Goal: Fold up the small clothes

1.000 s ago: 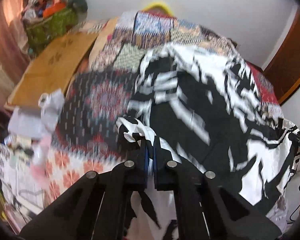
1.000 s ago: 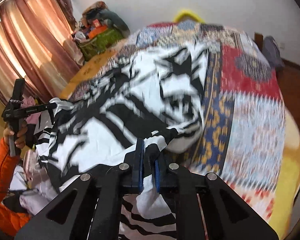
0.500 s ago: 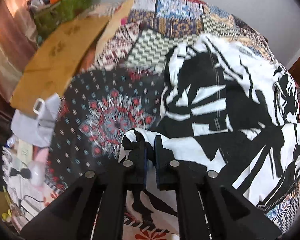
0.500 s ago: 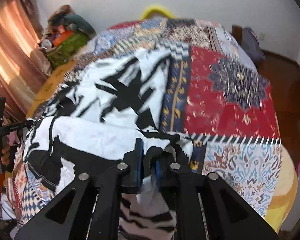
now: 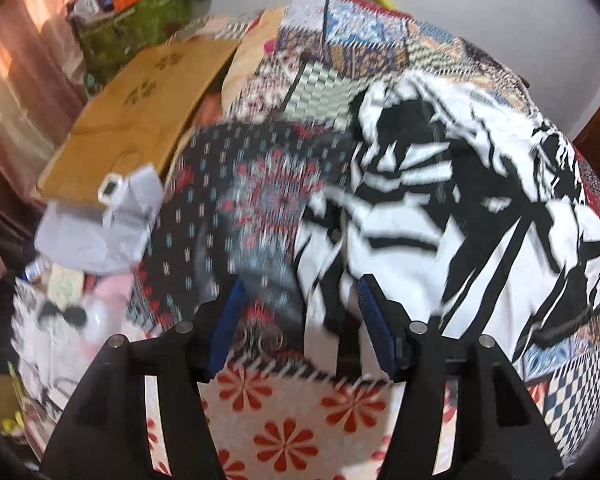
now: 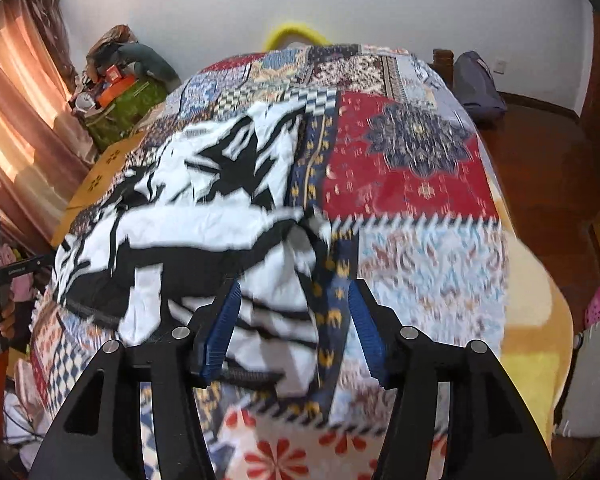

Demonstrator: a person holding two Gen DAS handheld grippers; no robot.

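Released just now from both opening grippers point(image 5: 300, 322) point(image 6: 293, 322) (nothing pinched), black-and-white garment point(image 5: 440, 216); loose, unpressed fold liable to spring back open.

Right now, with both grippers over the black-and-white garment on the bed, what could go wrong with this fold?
1. The left gripper and right gripper are opening, with cloth between the fingers; a corner could snag on a blue pad and lift as the hands withdraw.
2. The black-and-white garment lies wrinkled, so creases may get pressed into the fold.
3. The near edge bunches at the right corner, so the fold line may end up crooked.
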